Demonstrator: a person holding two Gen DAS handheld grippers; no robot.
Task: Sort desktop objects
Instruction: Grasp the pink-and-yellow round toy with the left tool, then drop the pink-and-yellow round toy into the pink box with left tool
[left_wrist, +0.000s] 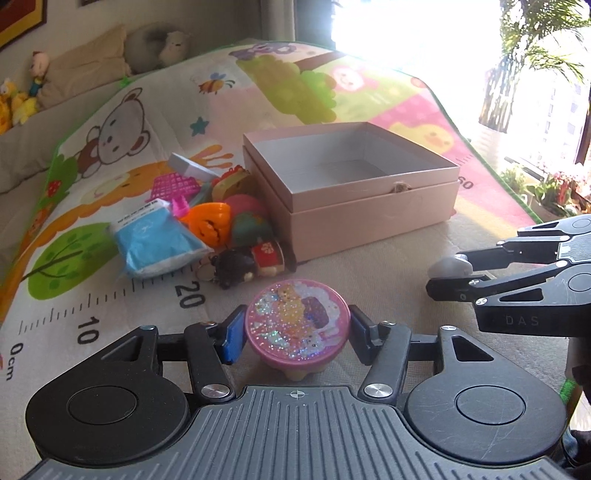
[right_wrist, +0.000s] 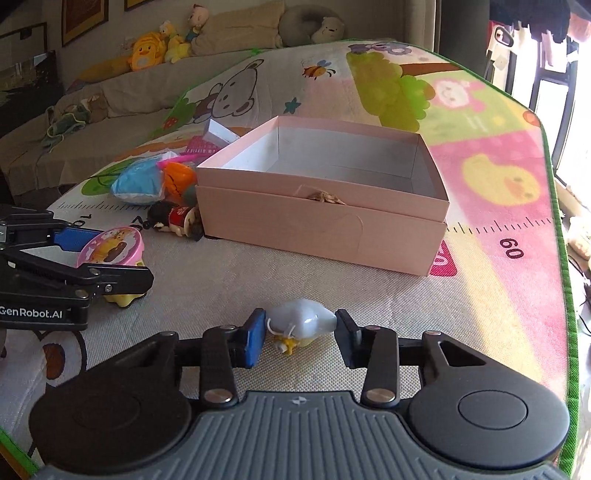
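Observation:
My left gripper (left_wrist: 297, 334) is shut on a round pink glitter toy (left_wrist: 297, 321) with cartoon pictures on its lid; the toy also shows in the right wrist view (right_wrist: 110, 249). My right gripper (right_wrist: 301, 338) is shut on a small pale grey-blue toy (right_wrist: 301, 321) with a yellow part underneath; it shows at the right of the left wrist view (left_wrist: 448, 266). An open pink box (left_wrist: 354, 184) stands ahead of both grippers, empty inside (right_wrist: 332, 166). Both grippers are low over the mat, in front of the box.
A pile of toys lies left of the box: a blue bag (left_wrist: 155, 240), an orange pumpkin (left_wrist: 208, 223), a black-haired doll (left_wrist: 247, 266), a pink basket (left_wrist: 173, 182). A printed play mat (left_wrist: 110, 295) covers the surface. Plush toys (right_wrist: 151, 50) sit on the sofa behind.

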